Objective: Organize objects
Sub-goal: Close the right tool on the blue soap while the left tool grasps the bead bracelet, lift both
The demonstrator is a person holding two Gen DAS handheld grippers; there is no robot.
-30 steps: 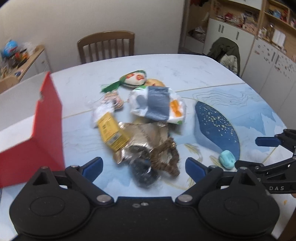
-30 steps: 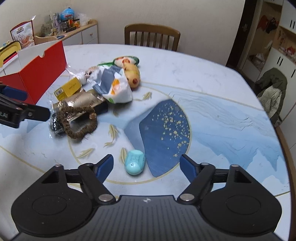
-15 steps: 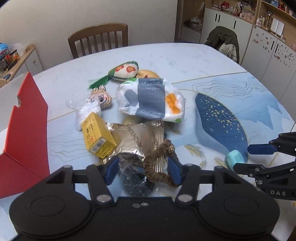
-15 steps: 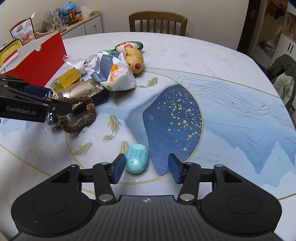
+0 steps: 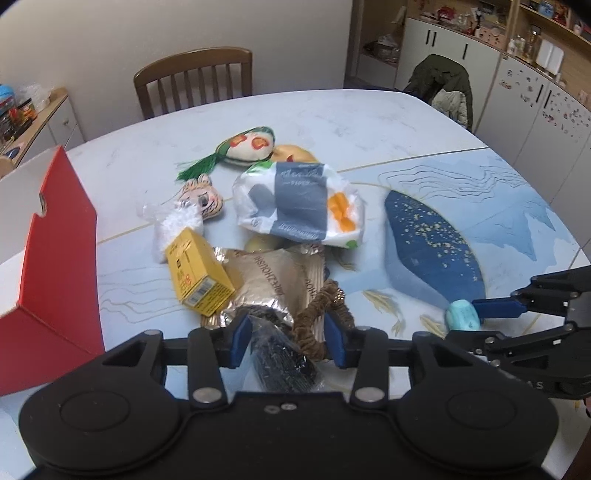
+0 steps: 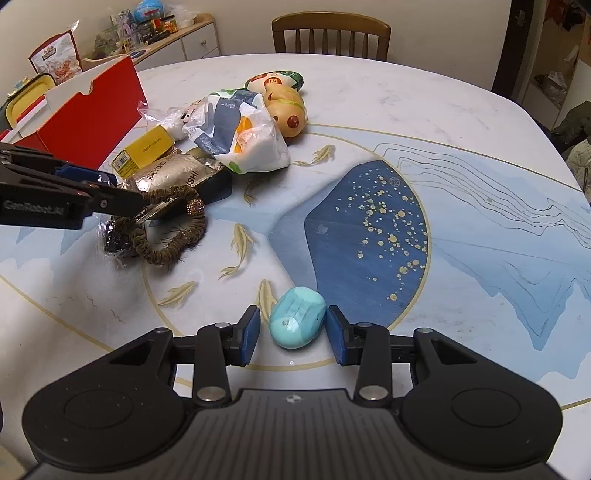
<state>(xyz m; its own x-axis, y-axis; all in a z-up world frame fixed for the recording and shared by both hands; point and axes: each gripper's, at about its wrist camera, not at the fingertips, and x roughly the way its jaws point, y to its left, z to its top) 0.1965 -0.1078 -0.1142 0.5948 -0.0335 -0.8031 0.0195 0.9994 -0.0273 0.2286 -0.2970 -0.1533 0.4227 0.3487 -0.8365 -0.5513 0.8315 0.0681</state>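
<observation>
A pile lies mid-table: a brown scrunchie [image 6: 168,236], a black bag in clear wrap [image 5: 284,363], a silver foil pack [image 5: 273,284], a yellow box [image 5: 197,275], a tissue pack [image 5: 299,203] and soft toys. My left gripper [image 5: 287,338] has its jaws closing around the black bag and the scrunchie [image 5: 317,317]; I cannot tell if the pads touch. My right gripper [image 6: 293,334] has its jaws close on both sides of a turquoise egg-shaped object [image 6: 298,322] on the table, with small gaps. That object also shows in the left wrist view [image 5: 461,320].
An open red box [image 5: 59,258] stands at the left of the table; it also shows in the right wrist view [image 6: 92,118]. A wooden chair [image 5: 194,79] is at the far edge. A sideboard with clutter [image 6: 147,33] and cupboards [image 5: 517,85] line the walls.
Both grippers have moved forward and their jaws have narrowed: the left around the black bag and scrunchie, the right around the turquoise object.
</observation>
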